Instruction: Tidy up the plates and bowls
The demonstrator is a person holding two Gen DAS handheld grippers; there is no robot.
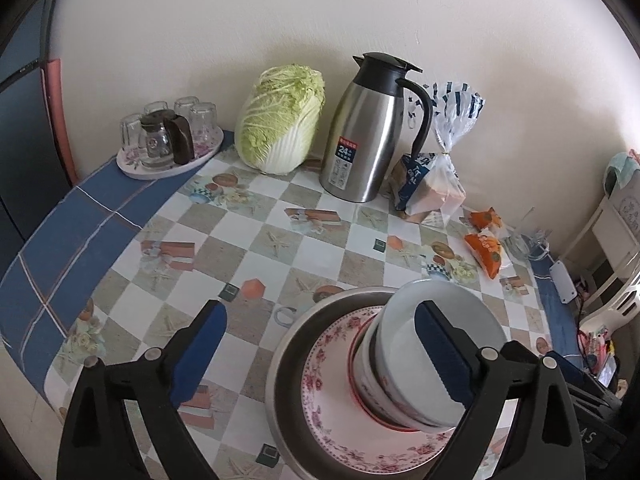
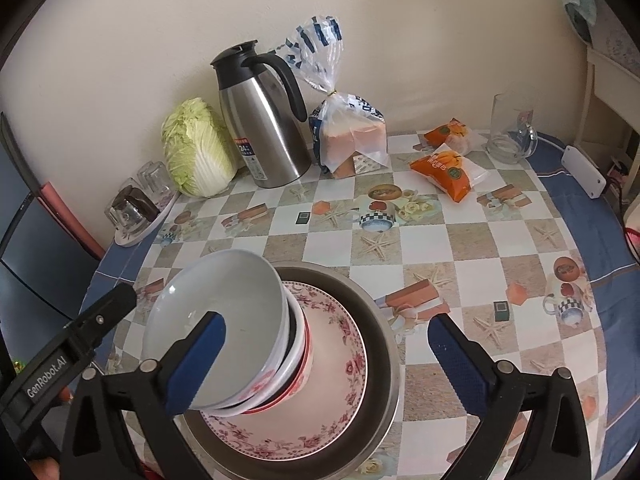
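Both claws wide open, holding nothing: left gripper (image 1: 320, 354), right gripper (image 2: 326, 354). Stacked bowls (image 2: 224, 328) on floral plate (image 2: 340, 356) in steel pan (image 2: 384, 320), table (image 2: 480, 248) at 6 o'clock; thermos (image 2: 264, 124) at 12.

The pan (image 2: 384, 344) is cut off by the lower edge in both views. The floral plate (image 1: 324, 392) is partly covered by the stacked bowls (image 1: 400, 384); how many bowls cannot be told. Small print on the flask (image 1: 344, 160) label is unreadable. In the right view, the cabbage (image 2: 200, 148) hides part of the glasses (image 2: 152, 176). The left tool (image 1: 320, 344) covers part of the top bowl.
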